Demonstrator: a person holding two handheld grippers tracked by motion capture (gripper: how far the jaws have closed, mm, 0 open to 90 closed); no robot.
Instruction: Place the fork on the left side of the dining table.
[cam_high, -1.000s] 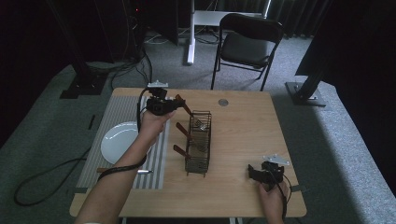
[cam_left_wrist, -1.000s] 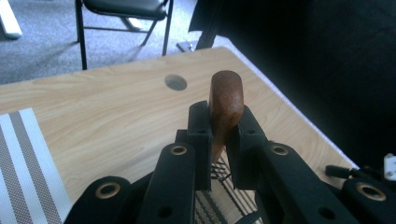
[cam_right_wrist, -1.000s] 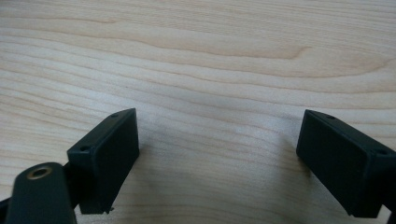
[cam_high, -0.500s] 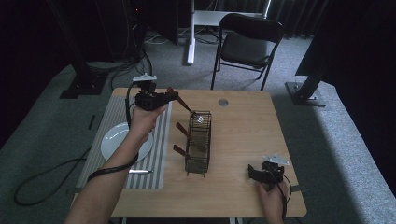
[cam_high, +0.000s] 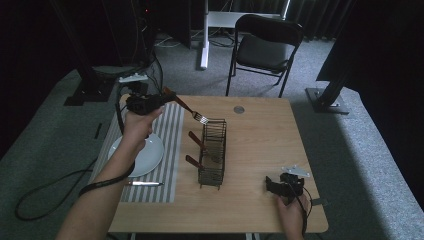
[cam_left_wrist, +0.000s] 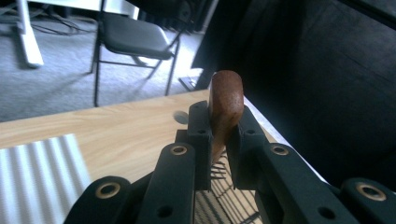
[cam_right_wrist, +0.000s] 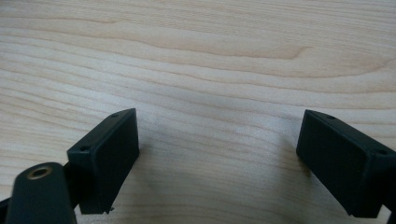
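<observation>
Fork (cam_high: 191, 110), brown-handled, is clamped in the jaws of the left gripper (cam_high: 159, 101) and held tilted above the wire caddy (cam_high: 212, 152), while the right gripper (cam_high: 272, 186) is rested on the tabletop (cam_high: 260, 135), jaws wide apart.

no words to read, no numbers, no labels, no brand names, no signs, nothing written on any of the things on the table or around it
</observation>
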